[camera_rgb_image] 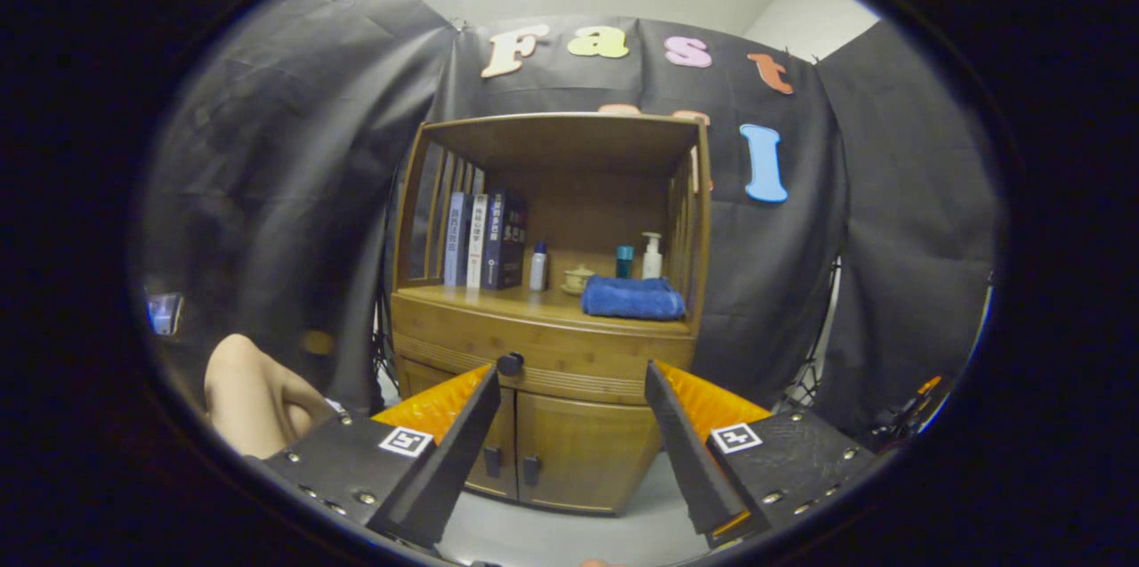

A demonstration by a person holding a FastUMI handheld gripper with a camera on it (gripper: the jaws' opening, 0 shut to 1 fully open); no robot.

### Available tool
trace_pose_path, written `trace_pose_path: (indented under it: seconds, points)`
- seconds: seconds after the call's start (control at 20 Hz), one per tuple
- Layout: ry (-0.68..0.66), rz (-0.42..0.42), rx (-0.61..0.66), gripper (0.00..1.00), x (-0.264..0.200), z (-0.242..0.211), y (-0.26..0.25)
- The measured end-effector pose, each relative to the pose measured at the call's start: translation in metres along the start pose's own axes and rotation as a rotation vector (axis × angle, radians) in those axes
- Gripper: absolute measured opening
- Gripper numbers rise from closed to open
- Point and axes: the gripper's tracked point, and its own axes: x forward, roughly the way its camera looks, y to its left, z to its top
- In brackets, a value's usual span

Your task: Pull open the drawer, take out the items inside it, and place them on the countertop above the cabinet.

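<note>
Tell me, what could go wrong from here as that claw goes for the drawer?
1. The gripper is open and short of the cabinet, and the drawer knob sits beside one finger rather than between the two, so closing now would likely miss it.
2. The countertop already holds books, bottles and a blue towel; items placed there might knock a bottle over.
3. A person's hand is close beside the gripper and could get bumped.
</note>
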Motion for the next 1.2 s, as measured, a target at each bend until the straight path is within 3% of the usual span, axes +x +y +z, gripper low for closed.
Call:
trace_pose_path:
  seconds: [0.2,0.5,0.85,1.05,1.1,1.2]
  points:
    - [0.0,0.036,0.006,0.98,0.073,-0.017,0.032]
    - [0.038,0.01,-0.021,0.98,0.171,-0.065,0.058]
    - [0.128,-0.004,-0.022,0.98,0.228,-0.11,0.086]
    - [0.16,-0.011,-0.041,0.75,0.245,-0.124,0.096]
    - [0.157,-0.054,-0.041,0.69,0.243,-0.122,0.086]
    - [0.154,-0.064,-0.007,0.46,0.255,-0.128,0.09]
